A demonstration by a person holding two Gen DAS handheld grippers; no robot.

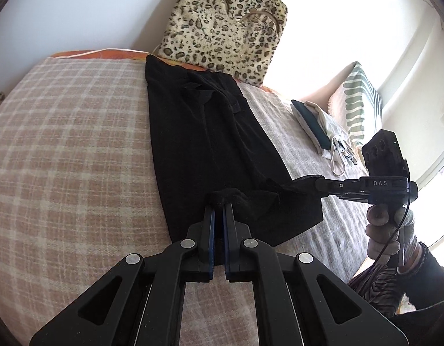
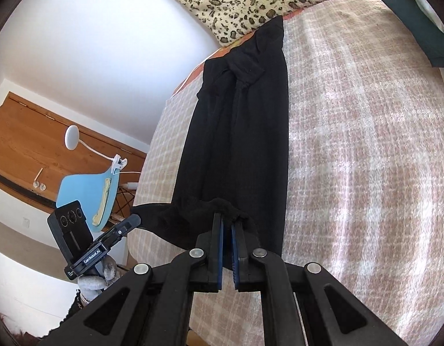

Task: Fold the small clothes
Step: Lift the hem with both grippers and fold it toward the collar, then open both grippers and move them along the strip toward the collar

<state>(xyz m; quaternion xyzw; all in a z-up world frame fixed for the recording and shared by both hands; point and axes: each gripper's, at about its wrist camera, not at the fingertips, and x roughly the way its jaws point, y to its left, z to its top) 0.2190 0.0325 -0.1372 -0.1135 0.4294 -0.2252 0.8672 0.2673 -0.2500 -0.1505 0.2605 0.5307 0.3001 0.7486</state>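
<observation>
A long black garment point(image 1: 204, 132) lies folded lengthwise in a narrow strip on the checked blanket point(image 1: 72, 144); it also shows in the right wrist view point(image 2: 239, 144). My left gripper point(image 1: 219, 206) is shut on the near left corner of its hem. My right gripper point(image 2: 228, 219) is shut on the near right corner of the hem, slightly lifted. In the left wrist view the right gripper point(image 1: 301, 183) comes in from the right. In the right wrist view the left gripper point(image 2: 135, 219) comes in from the left.
A leopard-print cushion point(image 1: 224, 26) stands at the far end of the bed. A pile of folded clothes point(image 1: 319, 127) and a striped pillow point(image 1: 360, 98) lie to the right. A blue chair point(image 2: 86, 193) and a white lamp point(image 2: 71, 137) stand beside the bed.
</observation>
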